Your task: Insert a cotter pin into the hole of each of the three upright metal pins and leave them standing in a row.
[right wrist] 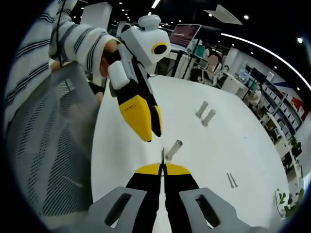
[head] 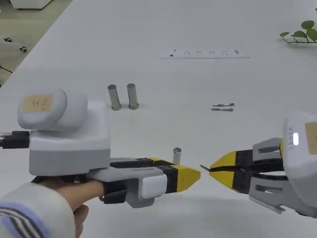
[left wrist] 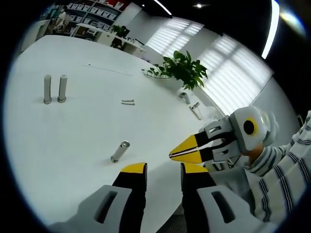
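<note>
Setting: open-plan office. Evidence: long white table (head: 148,29), mtg-room type, with power strip (head: 205,53) far ahead of left gripper (left wrist: 163,170). Potted plant (left wrist: 182,70) and window blinds (left wrist: 238,73) beyond that gripper's tips, to the right. File shelves (left wrist: 90,9) far ahead-left. Mesh chair back (right wrist: 48,145) left of right gripper (right wrist: 163,167). Monitor (right wrist: 183,35) and recessed ceiling lts (right wrist: 155,4) well beyond it.
</note>
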A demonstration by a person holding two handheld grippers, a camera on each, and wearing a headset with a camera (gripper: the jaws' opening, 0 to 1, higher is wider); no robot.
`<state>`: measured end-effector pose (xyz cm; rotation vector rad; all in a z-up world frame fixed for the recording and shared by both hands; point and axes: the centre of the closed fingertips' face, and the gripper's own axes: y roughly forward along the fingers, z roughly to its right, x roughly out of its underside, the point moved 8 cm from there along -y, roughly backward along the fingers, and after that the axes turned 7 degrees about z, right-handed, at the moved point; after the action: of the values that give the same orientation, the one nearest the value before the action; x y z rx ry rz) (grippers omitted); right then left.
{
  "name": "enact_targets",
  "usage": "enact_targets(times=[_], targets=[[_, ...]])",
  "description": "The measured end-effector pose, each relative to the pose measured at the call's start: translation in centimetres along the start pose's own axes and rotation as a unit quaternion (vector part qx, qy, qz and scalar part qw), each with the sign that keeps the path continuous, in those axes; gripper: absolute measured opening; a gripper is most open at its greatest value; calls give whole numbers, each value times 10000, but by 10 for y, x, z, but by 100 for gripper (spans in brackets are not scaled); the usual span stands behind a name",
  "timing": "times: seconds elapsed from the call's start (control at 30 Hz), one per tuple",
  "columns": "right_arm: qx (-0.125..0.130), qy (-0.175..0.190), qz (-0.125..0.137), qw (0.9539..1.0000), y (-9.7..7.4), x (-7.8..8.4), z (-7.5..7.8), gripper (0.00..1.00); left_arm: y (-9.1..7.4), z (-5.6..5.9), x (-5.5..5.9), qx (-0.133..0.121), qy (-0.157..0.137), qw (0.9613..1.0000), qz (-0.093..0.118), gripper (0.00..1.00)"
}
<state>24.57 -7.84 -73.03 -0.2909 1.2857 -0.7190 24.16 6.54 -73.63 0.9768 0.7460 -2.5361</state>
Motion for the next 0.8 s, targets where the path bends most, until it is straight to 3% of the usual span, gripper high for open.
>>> enact_targets(times=[0.5,0.8], targets=[[57,-643,-54,9979,1,-8,-8,2,7,6,3,145,-153,9997,-123,14],[40,-817,-26,9966,3,-13,-9,2,9,8,2,226,-192,9995,-127,7]])
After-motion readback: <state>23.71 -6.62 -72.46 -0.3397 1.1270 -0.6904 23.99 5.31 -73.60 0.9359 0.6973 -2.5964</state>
